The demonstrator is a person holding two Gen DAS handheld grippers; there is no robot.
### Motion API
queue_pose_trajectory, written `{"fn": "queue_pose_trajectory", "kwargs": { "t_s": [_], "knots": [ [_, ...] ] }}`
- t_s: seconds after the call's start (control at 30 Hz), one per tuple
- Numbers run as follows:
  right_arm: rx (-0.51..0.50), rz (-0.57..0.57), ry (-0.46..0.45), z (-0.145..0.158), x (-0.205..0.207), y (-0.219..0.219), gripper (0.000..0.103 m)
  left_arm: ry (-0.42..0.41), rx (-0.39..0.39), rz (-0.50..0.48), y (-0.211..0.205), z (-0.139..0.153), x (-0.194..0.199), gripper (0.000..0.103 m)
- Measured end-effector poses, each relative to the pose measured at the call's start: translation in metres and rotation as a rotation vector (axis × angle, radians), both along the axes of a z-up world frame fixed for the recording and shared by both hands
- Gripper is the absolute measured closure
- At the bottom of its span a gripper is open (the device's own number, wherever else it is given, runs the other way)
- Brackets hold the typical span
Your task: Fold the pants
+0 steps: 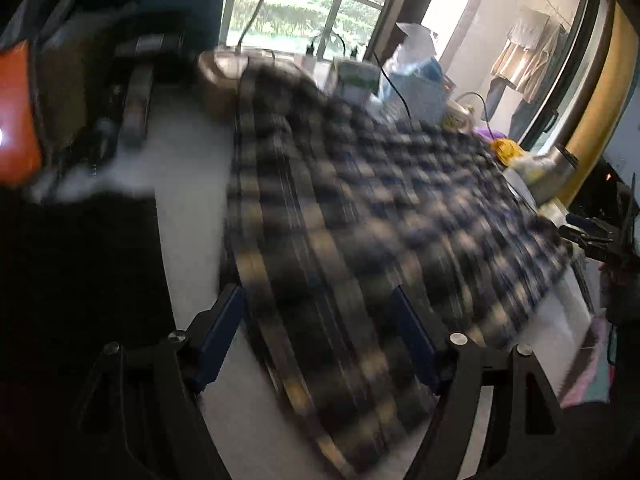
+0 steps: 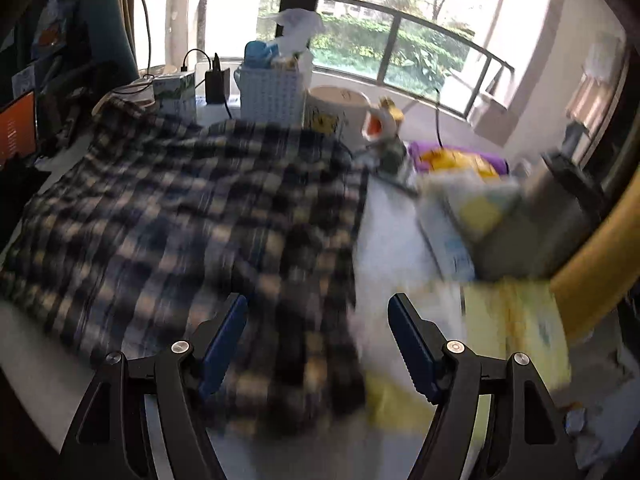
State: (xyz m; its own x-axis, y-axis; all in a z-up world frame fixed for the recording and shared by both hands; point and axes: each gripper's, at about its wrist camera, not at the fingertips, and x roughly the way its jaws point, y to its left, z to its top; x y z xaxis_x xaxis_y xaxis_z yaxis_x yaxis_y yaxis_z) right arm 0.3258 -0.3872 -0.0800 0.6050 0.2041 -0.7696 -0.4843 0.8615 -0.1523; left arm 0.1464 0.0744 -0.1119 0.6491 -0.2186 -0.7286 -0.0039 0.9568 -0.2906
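The plaid pants (image 1: 360,208) are spread flat across a white table (image 1: 192,152), reaching from its near edge to the clutter along the far side. Both views are smeared by motion blur.

The left gripper (image 1: 320,332) is seen with its jaws standing wide apart over the near left part of the cloth; the blue pads (image 1: 222,336) press on nothing. The right gripper (image 2: 316,336) is likewise spread wide, above the near right edge of the pants (image 2: 180,216), where cloth gives way to bare table (image 2: 392,232). Nothing is gripped by either tool.

At the far side of the table a white basket (image 2: 270,98), a mug (image 2: 340,110) and a charger (image 2: 216,80) are seen just beyond the cloth. To the right, yellow packets (image 2: 516,320) lie beside the pants. A window (image 2: 360,40) with greenery fills the background.
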Motion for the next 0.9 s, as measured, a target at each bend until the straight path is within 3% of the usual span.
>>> {"fn": "queue_pose_trajectory", "kwargs": {
  "t_s": [0.1, 0.13, 0.17, 0.27, 0.33, 0.37, 0.4, 0.47, 0.5, 0.53, 0.63, 0.9],
  "knots": [
    [0.024, -0.016, 0.023, -0.010, -0.017, -0.013, 0.028, 0.058, -0.028, -0.013, -0.012, -0.018, -0.018, 0.024],
    [0.041, -0.026, 0.032, -0.014, -0.020, -0.017, 0.028, 0.064, -0.022, -0.019, -0.019, -0.024, -0.024, 0.018],
    [0.053, -0.037, 0.034, -0.018, -0.020, -0.020, 0.028, 0.030, 0.014, -0.020, -0.026, -0.023, -0.029, 0.013],
    [0.128, -0.062, 0.045, -0.030, -0.014, -0.028, 0.029, 0.027, 0.127, -0.036, -0.047, -0.027, -0.030, 0.012],
    [0.172, -0.079, 0.080, -0.041, -0.009, -0.031, 0.052, 0.024, 0.178, -0.030, -0.055, -0.029, -0.032, 0.012],
    [0.187, -0.085, 0.087, -0.045, -0.010, -0.029, 0.078, 0.015, 0.184, -0.020, -0.057, -0.030, -0.034, 0.016],
    [0.192, -0.087, 0.094, -0.046, -0.011, -0.028, 0.078, 0.002, 0.187, -0.010, -0.057, -0.030, -0.035, 0.023],
    [0.195, -0.082, 0.089, -0.046, -0.017, -0.021, 0.080, -0.003, 0.220, 0.017, -0.054, -0.028, -0.037, 0.076],
    [0.195, -0.081, 0.077, -0.042, -0.021, -0.018, 0.080, 0.008, 0.184, 0.011, -0.048, -0.027, -0.036, 0.089],
    [0.200, -0.079, 0.063, -0.037, -0.025, -0.015, 0.080, 0.028, 0.115, 0.005, -0.039, -0.026, -0.035, 0.095],
    [0.208, -0.076, 0.011, -0.013, -0.037, -0.011, 0.081, 0.003, 0.094, 0.012, -0.026, -0.013, -0.043, 0.096],
    [0.207, -0.054, -0.094, 0.050, -0.072, -0.012, 0.082, -0.071, 0.003, -0.018, 0.006, 0.067, -0.076, 0.096]
  ]
}}
